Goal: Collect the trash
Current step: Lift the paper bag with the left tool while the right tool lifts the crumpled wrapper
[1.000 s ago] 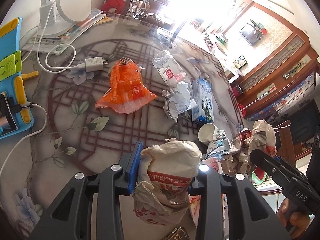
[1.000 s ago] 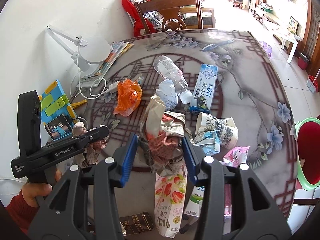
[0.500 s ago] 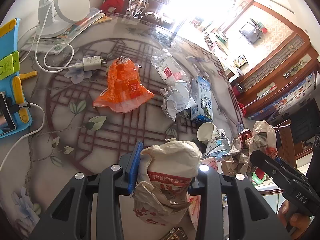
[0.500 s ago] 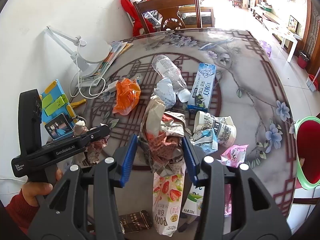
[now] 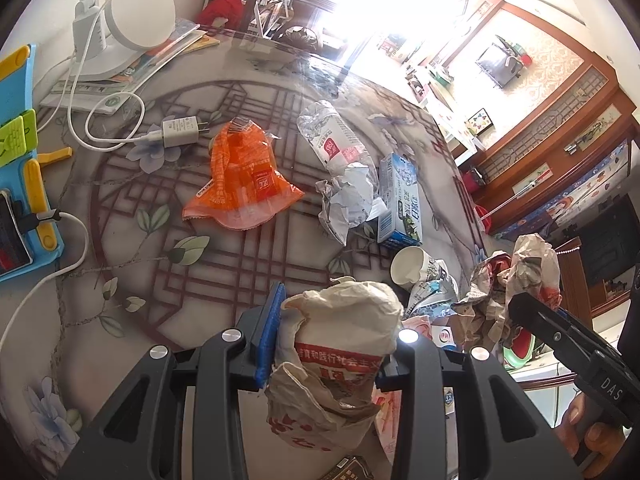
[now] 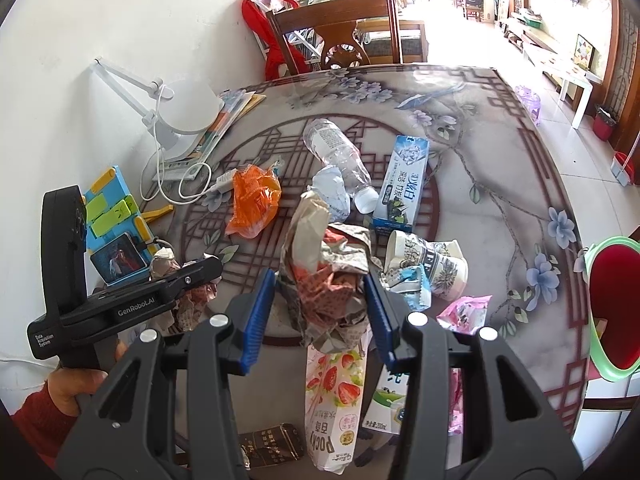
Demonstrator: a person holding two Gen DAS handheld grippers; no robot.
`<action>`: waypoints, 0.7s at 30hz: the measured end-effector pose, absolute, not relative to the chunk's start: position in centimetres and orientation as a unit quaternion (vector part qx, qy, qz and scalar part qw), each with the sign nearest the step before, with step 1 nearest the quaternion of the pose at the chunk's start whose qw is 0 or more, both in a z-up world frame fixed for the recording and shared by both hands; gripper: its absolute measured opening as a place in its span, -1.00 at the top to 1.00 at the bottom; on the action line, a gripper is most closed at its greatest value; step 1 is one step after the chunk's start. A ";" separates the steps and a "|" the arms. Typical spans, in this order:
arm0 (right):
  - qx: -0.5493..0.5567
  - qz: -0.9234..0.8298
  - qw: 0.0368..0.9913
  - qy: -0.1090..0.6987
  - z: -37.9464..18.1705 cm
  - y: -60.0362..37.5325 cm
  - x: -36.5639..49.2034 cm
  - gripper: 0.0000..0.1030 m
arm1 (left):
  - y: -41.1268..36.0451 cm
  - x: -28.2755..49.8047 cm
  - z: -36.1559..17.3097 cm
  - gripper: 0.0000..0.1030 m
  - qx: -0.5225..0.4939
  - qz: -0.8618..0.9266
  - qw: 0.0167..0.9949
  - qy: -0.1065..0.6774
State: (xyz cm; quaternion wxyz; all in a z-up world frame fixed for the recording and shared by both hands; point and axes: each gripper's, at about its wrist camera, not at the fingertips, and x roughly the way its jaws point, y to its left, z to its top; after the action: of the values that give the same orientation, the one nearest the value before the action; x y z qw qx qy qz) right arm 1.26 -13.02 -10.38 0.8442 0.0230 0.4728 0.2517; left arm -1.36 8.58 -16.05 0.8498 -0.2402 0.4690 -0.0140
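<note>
In the left wrist view my left gripper [image 5: 338,320] is shut on a crumpled beige paper bag [image 5: 344,344] with red print, held above the table. My right gripper [image 6: 320,280] is shut on a crumpled brown and red paper wad [image 6: 324,264]; it also shows at the right of the left wrist view as the right gripper [image 5: 520,308]. On the table lie an orange plastic bag [image 5: 244,176], a crushed clear bottle [image 5: 332,140], a white paper ball [image 5: 348,200], a blue carton [image 5: 400,200], paper cups [image 6: 424,260], a pink wrapper [image 6: 464,308] and a strawberry snack box [image 6: 332,400].
A white desk lamp [image 6: 188,112], a charger with cable [image 5: 180,132] and a blue phone stand [image 6: 116,224] stand at the table's left. A wooden chair [image 6: 348,40] is at the far side. A green-rimmed red bin [image 6: 612,304] sits past the right edge.
</note>
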 end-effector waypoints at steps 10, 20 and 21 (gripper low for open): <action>0.036 0.237 0.853 0.464 -9.7 -15.2 1.9 0.15 | 7.0 -0.4 -15.3 0.35 -0.230 -0.022 0.853 0.469; 0.047 0.228 0.853 0.467 -10.1 -17.9 2.7 0.15 | 4.4 0.7 -15.1 0.35 -0.222 -0.030 0.851 0.475; 0.047 0.227 0.854 0.467 -10.0 -18.2 2.7 0.15 | 4.1 0.8 -15.1 0.35 -0.221 -0.031 0.851 0.474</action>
State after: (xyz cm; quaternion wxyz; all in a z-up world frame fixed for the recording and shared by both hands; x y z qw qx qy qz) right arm 2.73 -18.19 -10.03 0.8536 0.0473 0.4665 0.2270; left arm 0.77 4.13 -15.09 0.8515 -0.2214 0.4744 -0.0309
